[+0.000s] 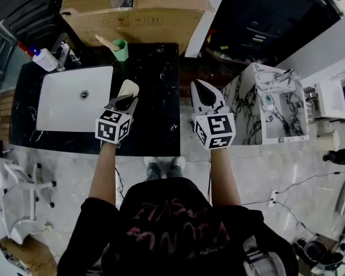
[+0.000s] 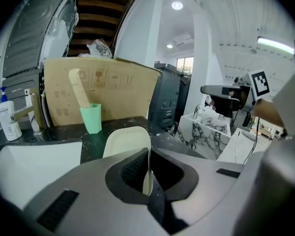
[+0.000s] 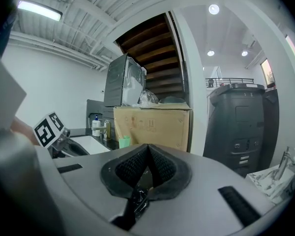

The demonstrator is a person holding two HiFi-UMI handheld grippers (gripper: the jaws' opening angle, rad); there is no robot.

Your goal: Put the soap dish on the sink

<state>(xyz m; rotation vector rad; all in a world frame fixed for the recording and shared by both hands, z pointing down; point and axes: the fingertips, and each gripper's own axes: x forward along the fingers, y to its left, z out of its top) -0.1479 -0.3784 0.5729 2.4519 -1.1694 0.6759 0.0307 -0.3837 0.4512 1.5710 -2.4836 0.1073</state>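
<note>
The cream soap dish (image 1: 128, 88) (image 2: 127, 140) sticks out ahead of my left gripper (image 1: 125, 101) (image 2: 148, 167), which is shut on its near edge. It hangs over the black marble counter (image 1: 155, 96) just right of the white sink basin (image 1: 75, 98) (image 2: 34, 159). My right gripper (image 1: 203, 94) (image 3: 147, 166) is shut with nothing in it, held in the air past the counter's right edge.
A green cup with a wooden stick (image 1: 119, 49) (image 2: 91, 116) stands at the back of the counter, a soap bottle (image 1: 43, 58) (image 2: 7, 121) and faucet (image 1: 63, 55) behind the basin. A cardboard box (image 1: 135, 7) lies beyond. A marbled white cabinet (image 1: 270, 102) stands right.
</note>
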